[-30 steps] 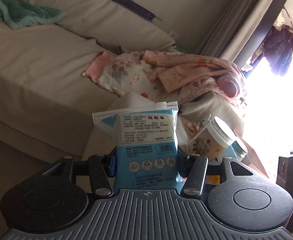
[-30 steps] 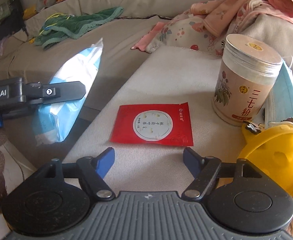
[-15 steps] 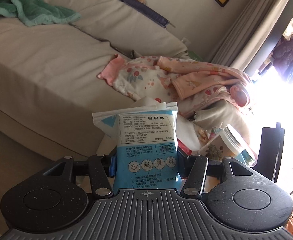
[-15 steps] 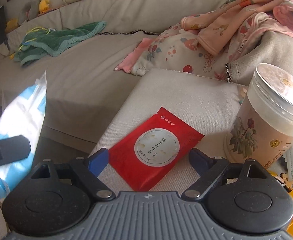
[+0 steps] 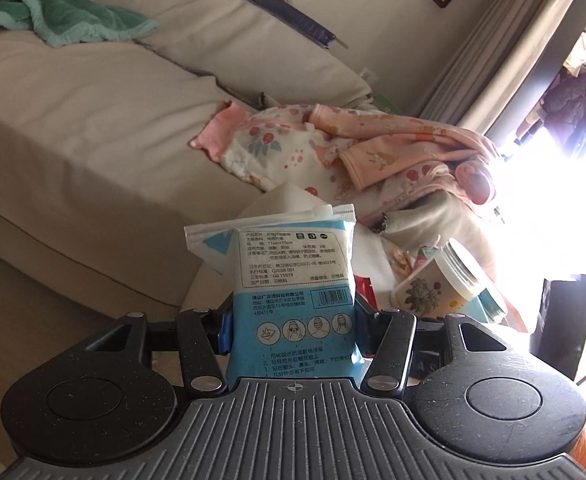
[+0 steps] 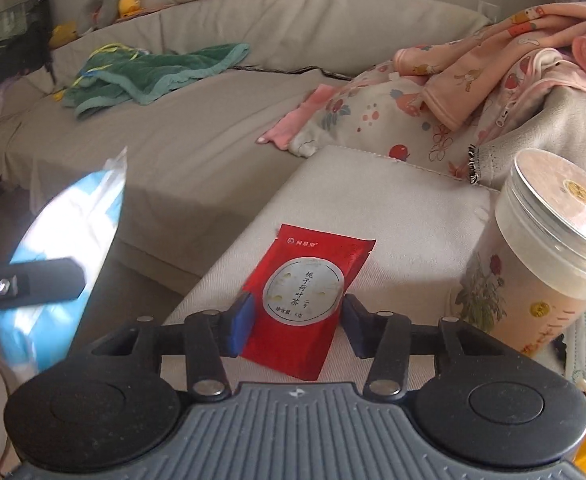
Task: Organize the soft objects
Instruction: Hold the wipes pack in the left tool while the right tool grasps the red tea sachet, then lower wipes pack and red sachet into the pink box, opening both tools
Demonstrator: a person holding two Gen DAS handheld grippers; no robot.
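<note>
Lying flat on the grey cushion (image 6: 393, 208), the red tea sachet (image 6: 305, 304) sits between the fingers of the right gripper (image 6: 295, 320), whose jaws are closing on it; the blue left pad looks to be at the sachet's edge, the right pad just short of it. A good pinch here would take the packet squarely across its lower half and keep the tips low against the fabric, so the thin foil does not buckle or slide out. Just beside it stands a lidded jar (image 6: 533, 272), which the right finger should clear. Off to the left, the left gripper (image 5: 293, 328) is clamped on a blue-and-white wipes pack (image 5: 289, 284), held upright above the sofa (image 5: 93, 140).
</note>
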